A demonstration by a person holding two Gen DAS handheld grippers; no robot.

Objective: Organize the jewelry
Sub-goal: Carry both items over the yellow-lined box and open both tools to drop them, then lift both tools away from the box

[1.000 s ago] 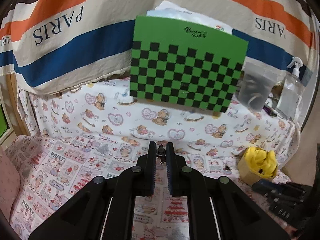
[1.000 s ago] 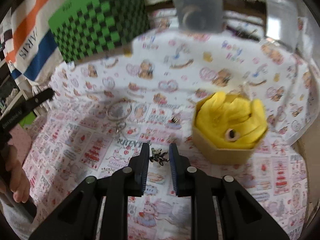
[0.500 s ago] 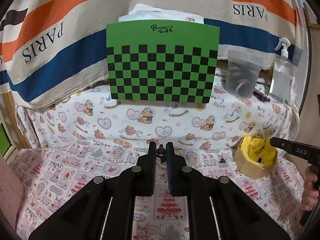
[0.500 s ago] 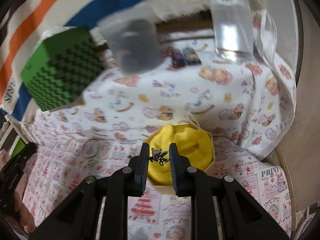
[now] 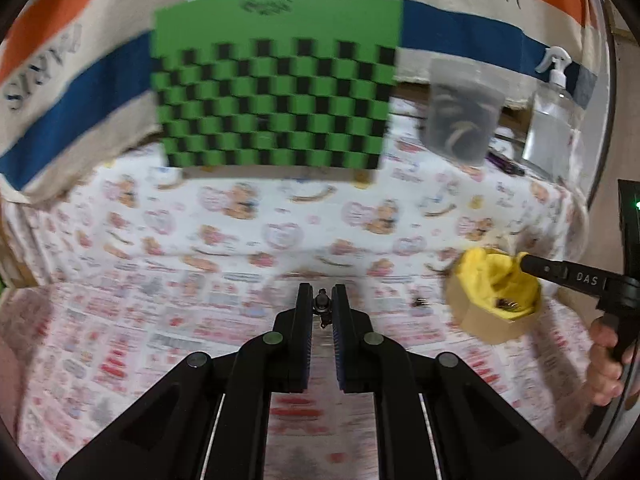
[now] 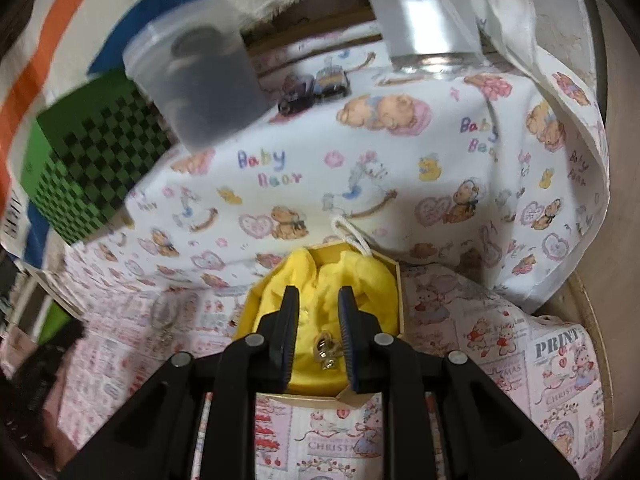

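Fingers of the left gripper (image 5: 321,304) stand nearly together, and a small dark piece of jewelry (image 5: 321,303) is pinched between their tips, above the printed cloth (image 5: 120,320) of the table. On the right gripper (image 6: 318,322) the two fingers are a little apart, with a narrow gap between them, and they hang over the small cardboard box (image 6: 394,280) with the yellow lining (image 6: 372,280). A small gold-coloured piece of jewelry (image 6: 329,354) lies on the yellow lining between these fingers, close to the right pad, but I cannot tell if the pad touches it; the tips themselves hold nothing. In the left wrist view the same box (image 5: 476,316) stands to the right of the left gripper, well apart from it, and one black finger of the right gripper (image 5: 560,274) reaches over its rim, with a hand (image 5: 608,360) of the person on the handle. Another tiny dark item (image 5: 420,301) lies on the cloth between the left gripper and the box. In the right wrist view a key ring (image 6: 164,318) lies on the cloth left of the box.
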